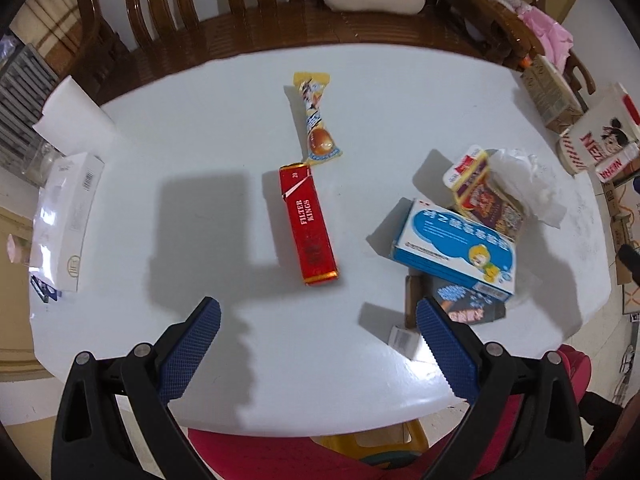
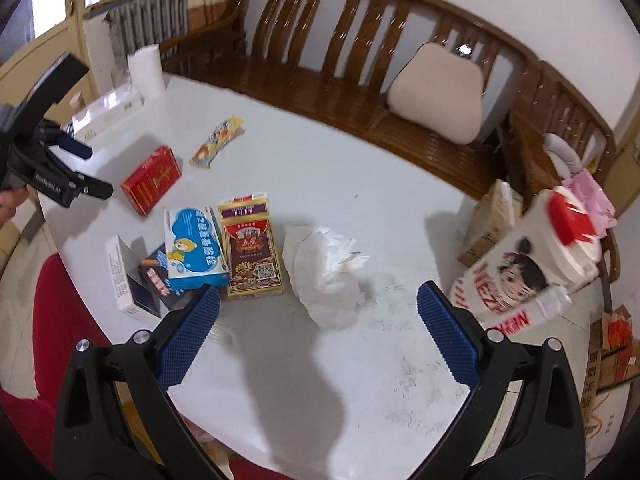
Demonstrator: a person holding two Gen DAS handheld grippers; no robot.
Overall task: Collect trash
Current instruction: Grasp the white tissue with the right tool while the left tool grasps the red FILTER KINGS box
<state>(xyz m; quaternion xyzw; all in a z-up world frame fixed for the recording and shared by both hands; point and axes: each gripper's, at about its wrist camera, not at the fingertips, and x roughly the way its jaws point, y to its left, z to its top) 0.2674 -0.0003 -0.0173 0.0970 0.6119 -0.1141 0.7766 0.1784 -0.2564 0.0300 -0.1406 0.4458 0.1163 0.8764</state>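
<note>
A red cigarette box lies mid-table, with a yellow snack wrapper just beyond it. My left gripper is open and empty, hovering short of the red box. To the right is a pile: a blue-and-white box, a yellow-and-maroon box and crumpled white tissue. My right gripper is open and empty, with the tissue just ahead between its fingers. The blue box, maroon box, red box and wrapper lie to its left. The left gripper shows at the far left.
The white table has a white carton at its left edge and a printed bag with brown boxes at its right. A wooden bench with a beige cushion stands behind. Small dark and white boxes lie near the front edge.
</note>
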